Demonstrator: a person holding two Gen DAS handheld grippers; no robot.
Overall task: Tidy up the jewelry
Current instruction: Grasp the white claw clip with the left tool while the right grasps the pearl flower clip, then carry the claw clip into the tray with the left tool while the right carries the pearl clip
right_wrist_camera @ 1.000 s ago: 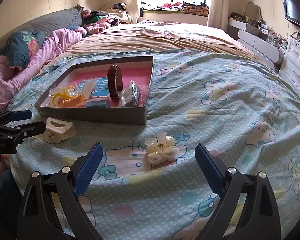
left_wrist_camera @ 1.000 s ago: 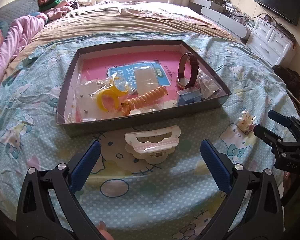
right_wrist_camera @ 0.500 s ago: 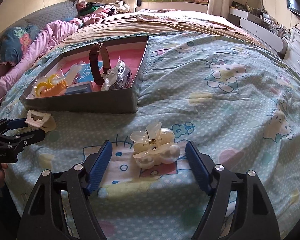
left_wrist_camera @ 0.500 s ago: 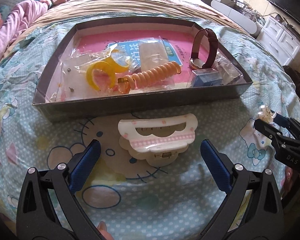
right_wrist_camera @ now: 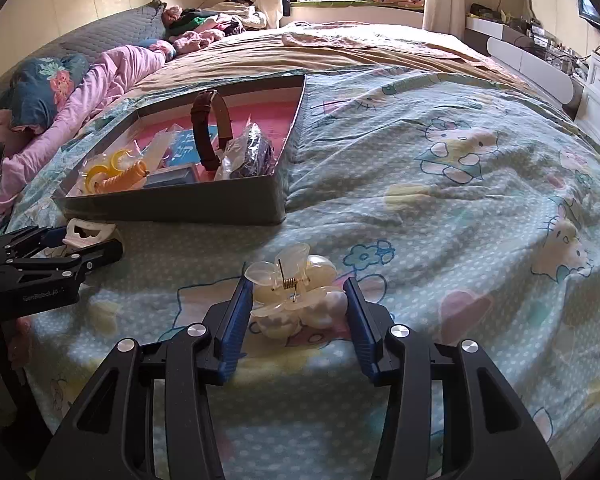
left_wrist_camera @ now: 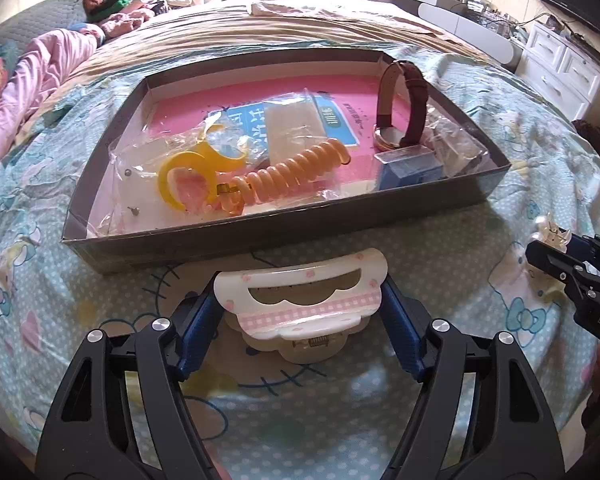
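jaws closing, apparently touching white hair claw [left_wrist_camera: 300, 304] and clear claw [right_wrist_camera: 296, 292]; tray [left_wrist_camera: 284, 236] just beyond.

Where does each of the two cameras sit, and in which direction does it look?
Left wrist: sits on the left gripper, looks forward and down at the white and pink hair clip between its jaws, with the tray behind; the right gripper shows at the right edge.
Right wrist: sits on the right gripper, looks down at the translucent flower clip between its jaws; the left gripper shows at the left.
Shared: both clips, the tray, the watch and the patterned bedspread.
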